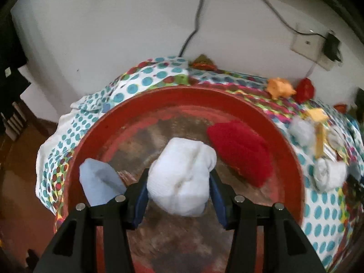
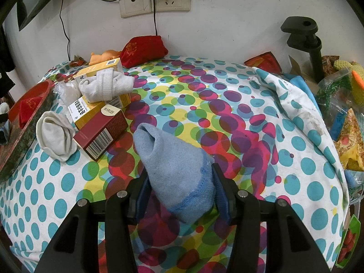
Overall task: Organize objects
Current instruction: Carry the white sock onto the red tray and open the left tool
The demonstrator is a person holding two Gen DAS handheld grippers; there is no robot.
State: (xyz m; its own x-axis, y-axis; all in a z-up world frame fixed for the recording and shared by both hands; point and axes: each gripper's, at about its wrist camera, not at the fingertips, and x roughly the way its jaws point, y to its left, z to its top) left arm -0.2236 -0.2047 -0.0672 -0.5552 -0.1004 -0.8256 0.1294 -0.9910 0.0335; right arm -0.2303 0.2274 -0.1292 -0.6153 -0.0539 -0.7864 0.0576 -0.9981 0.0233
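While your left gripper is clamping the white sock over the red basin, the rim is curving close on both sides. Your right gripper is pinching the blue sock above open dotted cloth. Only the right view is showing the boxes crowding the left.
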